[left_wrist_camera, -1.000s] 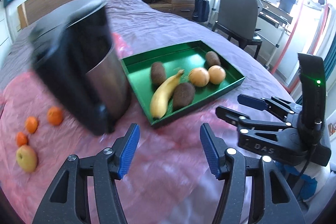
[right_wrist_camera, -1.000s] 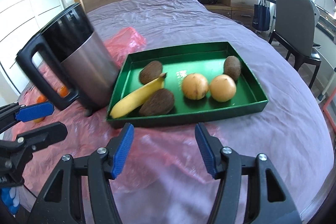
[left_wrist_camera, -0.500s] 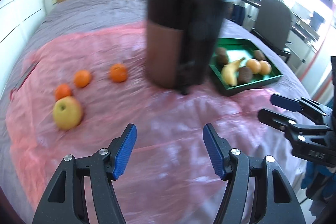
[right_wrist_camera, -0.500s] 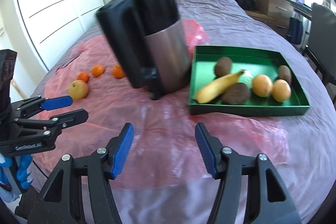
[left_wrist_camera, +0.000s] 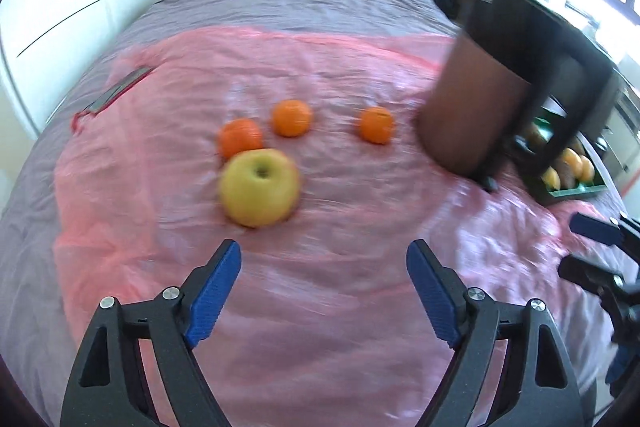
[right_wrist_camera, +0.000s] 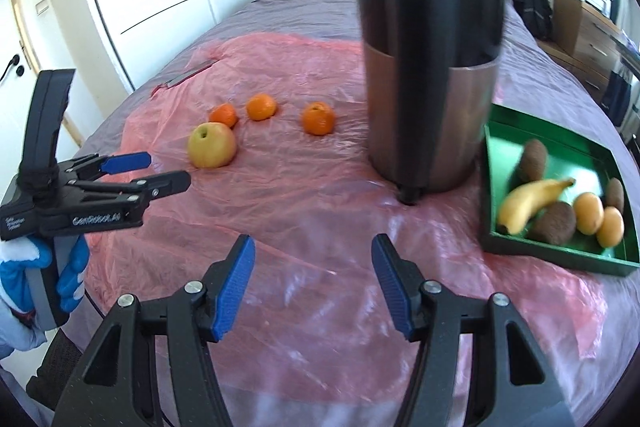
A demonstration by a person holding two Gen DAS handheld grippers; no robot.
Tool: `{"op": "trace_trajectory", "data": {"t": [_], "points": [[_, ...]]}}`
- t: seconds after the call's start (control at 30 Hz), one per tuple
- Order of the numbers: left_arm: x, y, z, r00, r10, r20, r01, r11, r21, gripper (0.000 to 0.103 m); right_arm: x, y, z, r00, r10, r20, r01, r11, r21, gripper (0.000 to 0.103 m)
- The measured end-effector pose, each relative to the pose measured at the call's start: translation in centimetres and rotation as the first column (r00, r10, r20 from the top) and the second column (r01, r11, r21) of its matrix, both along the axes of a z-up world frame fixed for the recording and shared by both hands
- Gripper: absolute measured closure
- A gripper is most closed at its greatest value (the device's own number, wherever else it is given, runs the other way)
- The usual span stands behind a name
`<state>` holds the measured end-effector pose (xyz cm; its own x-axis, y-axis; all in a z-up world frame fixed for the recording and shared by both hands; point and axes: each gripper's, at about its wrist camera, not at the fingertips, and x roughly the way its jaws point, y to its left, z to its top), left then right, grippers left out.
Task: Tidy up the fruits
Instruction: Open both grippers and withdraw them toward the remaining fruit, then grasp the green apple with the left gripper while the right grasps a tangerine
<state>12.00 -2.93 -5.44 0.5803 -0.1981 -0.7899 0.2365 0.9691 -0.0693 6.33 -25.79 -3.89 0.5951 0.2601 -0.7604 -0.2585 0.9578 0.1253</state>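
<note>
Right wrist view alone shows the green tray [right_wrist_camera: 560, 251] contents clearly; left gripper [left_wrist_camera: 323, 281], jaws just widened, and right gripper [right_wrist_camera: 313, 277] both gape empty.

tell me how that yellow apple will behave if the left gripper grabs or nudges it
The apple looks round and smooth, so a nudge would probably roll it on the crinkly pink plastic sheet. It seems firm, likely holding shape between the pads. One tangerine sits close behind and may get bumped.

Two wrist fisheyes tilt down over the bed – left nearer the apple [left_wrist_camera: 259, 187] – sharing the kettle [right_wrist_camera: 430, 75].
</note>
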Motion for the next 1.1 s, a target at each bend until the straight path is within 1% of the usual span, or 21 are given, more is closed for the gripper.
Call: {"op": "trace_trajectory", "data": {"t": [0.1,0.17,0.23,0.37,0.6,0.67,0.7,0.73,0.93,1.1], "points": [[1.5,1.7,-0.8,0.999,0.049,-0.006,-0.049,0.999,-0.011,0.022,1.3,2.1,-0.1,0.999,0.039,0.005,-0.039,0.999,-0.019,0.012],[2.4,2.4,-1.2,0.998,0.065,-0.008,-0.065,0.998,-0.02,0.022,2.3,3.2,-0.2,0.998,0.055,0.007,-0.054,0.998,-0.035,0.012],[3.3,3.1,-1.7,0.996,0.083,-0.016,-0.083,0.996,-0.035,0.022,3.2,3.9,-0.2,0.998,0.064,0.012,-0.063,0.997,-0.045,0.012],[4.8,3.7,-2.7,0.994,0.108,-0.03,-0.109,0.993,-0.035,0.022,5.2,5.0,-0.4,0.997,0.074,0.016,-0.073,0.996,-0.061,0.012],[6.7,4.0,-4.4,0.993,0.108,-0.052,-0.109,0.994,-0.019,0.022,8.6,6.6,-1.1,0.997,0.081,0.018,-0.079,0.994,-0.08,0.012],[7.1,4.0,-4.8,0.993,0.104,-0.058,-0.105,0.994,-0.024,0.022,9.5,7.2,-1.3,0.996,0.084,0.019,-0.082,0.992,-0.096,0.009],[7.2,3.9,-5.0,0.993,0.097,-0.059,-0.099,0.995,-0.025,0.022,9.9,7.5,-1.4,0.996,0.083,0.022,-0.081,0.991,-0.104,0.004],[7.4,3.8,-5.1,0.994,0.092,-0.059,-0.093,0.995,-0.022,0.022,10.2,7.6,-1.5,0.996,0.08,0.023,-0.077,0.991,-0.111,0.003],[8.4,2.9,-6.0,0.995,0.068,-0.066,-0.069,0.998,-0.005,0.022,13.0,8.6,-2.4,0.998,0.055,0.019,-0.052,0.988,-0.149,0.001],[9.1,2.9,-6.8,0.995,0.064,-0.077,-0.065,0.998,-0.014,0.022,15.4,9.4,-3.5,0.999,0.042,0.014,-0.039,0.985,-0.166,0.001]]}}
